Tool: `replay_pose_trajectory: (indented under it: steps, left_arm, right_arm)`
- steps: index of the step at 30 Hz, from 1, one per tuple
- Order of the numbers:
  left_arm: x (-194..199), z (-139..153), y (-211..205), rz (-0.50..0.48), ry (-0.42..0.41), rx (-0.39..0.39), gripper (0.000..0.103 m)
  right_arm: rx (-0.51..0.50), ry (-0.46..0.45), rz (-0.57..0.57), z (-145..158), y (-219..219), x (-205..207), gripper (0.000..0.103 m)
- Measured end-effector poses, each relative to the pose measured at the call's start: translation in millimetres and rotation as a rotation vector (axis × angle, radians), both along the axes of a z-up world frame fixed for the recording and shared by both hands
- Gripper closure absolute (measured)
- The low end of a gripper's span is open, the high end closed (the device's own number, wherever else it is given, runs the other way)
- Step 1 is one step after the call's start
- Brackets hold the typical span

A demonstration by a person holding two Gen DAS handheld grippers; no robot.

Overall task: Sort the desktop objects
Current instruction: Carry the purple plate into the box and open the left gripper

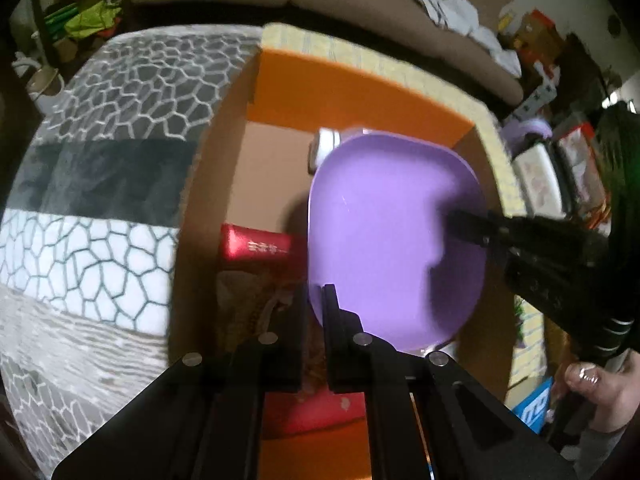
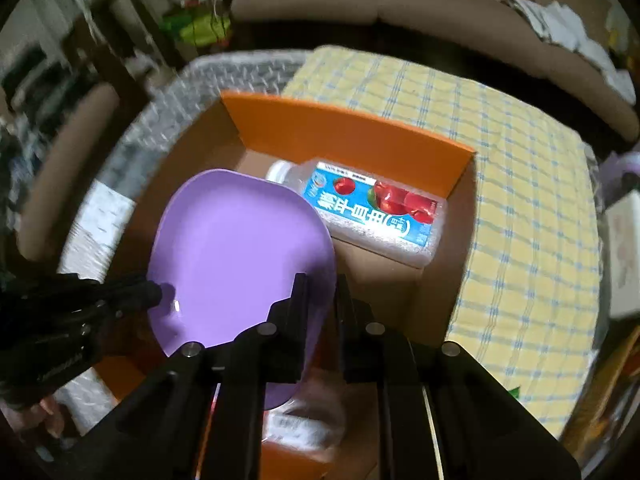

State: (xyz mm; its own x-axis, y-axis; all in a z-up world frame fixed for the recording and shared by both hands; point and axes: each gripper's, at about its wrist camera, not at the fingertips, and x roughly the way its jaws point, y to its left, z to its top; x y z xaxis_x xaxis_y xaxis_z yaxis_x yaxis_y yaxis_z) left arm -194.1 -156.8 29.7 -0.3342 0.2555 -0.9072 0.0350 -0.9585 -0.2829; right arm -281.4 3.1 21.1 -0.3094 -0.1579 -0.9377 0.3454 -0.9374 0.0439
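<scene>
A purple plastic plate [image 1: 384, 240] hangs tilted over an open orange carton [image 1: 320, 92]. My left gripper [image 1: 316, 296] is shut on the plate's near rim. My right gripper [image 1: 460, 226] reaches in from the right and pinches the opposite rim. In the right wrist view the plate [image 2: 240, 256] sits between the right gripper [image 2: 321, 280], shut on its edge, and the left gripper [image 2: 154, 292] at its left rim. Inside the carton [image 2: 340, 128] lie a bottle with a blue apple label [image 2: 372, 208], a red packet [image 1: 256, 244] and a snack bag, partly hidden by the plate.
The carton stands on a yellow checked cloth [image 2: 520, 200], next to a grey patterned cloth [image 1: 100, 200]. A brown sofa [image 2: 440, 12] runs along the back. White boxes [image 1: 536, 176] and clutter crowd the right side. A person's hand [image 1: 600, 384] holds the right gripper.
</scene>
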Motion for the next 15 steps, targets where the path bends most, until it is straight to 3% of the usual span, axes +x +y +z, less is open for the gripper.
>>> replay_pose_trajectory:
  steps: [5,7,8,9,12,14,15]
  left_arm:
    - [-11,-18,17,-0.037,-0.043,-0.007,0.097]
    - [-15,-22,18,-0.036,-0.059,-0.031,0.096]
    - [-16,-23,17,-0.033,-0.064,-0.041,0.096]
    - [-17,-24,14,-0.025,-0.064,-0.057,0.096]
    - [-15,-27,9,-0.015,-0.075,-0.056,0.095]
    - [-13,-30,6,-0.003,-0.085,-0.040,0.090]
    - [-11,-28,4,0.011,-0.078,-0.027,0.077]
  right_arm:
    - [0.255,0.028,0.056,-18,-5,0,0.089]
    - [0.340,0.055,0.081,-20,-9,2,0.074]
    - [0.373,0.069,0.095,-21,-11,3,0.060]
    - [0.388,0.078,0.103,-22,-13,4,0.055]
    - [0.364,0.076,0.104,-21,-11,7,0.057]
    - [0.312,0.070,0.093,-17,-6,10,0.057]
    - [0.292,0.067,0.086,-15,-3,9,0.057]
